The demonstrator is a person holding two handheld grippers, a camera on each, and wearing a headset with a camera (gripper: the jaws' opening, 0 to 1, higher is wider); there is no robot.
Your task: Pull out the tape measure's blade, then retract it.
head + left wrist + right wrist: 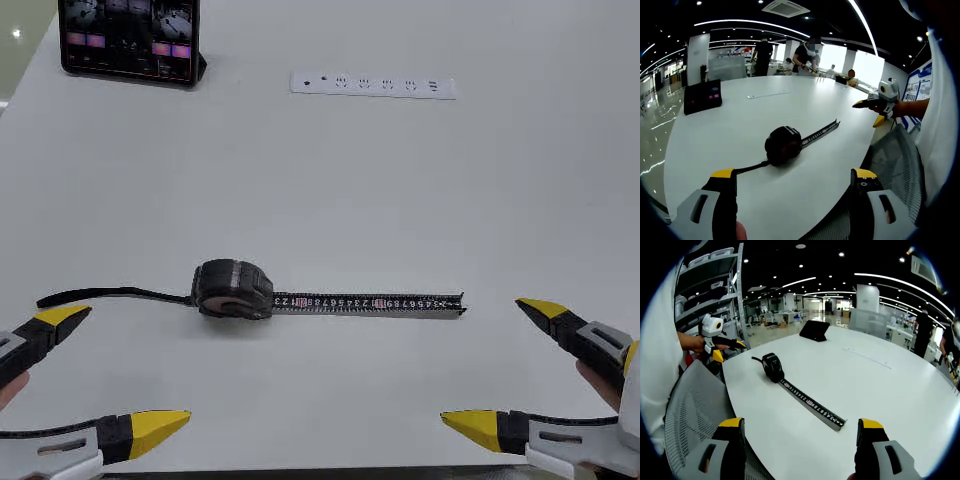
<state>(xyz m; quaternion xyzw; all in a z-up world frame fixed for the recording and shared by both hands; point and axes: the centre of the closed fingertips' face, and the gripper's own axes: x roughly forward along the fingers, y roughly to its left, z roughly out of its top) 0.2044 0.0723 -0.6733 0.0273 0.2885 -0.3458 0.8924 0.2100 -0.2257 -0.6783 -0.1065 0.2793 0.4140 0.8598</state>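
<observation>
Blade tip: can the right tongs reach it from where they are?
Probably yes: the right tongs stand open, facing the blade tip, with just bare table between them and nothing in the way.

Two grippers (left gripper (128,365), right gripper (484,360)), one tape measure (233,289), one tablet (130,35), one power strip (372,85), one table (400,180).

The tape measure (233,289) is black, its blade (370,303) dark with white numerals and red marks. The left gripper (135,365) at seven o'clock and the right gripper (483,360) at five have yellow tips. The table (400,180) is white.
</observation>
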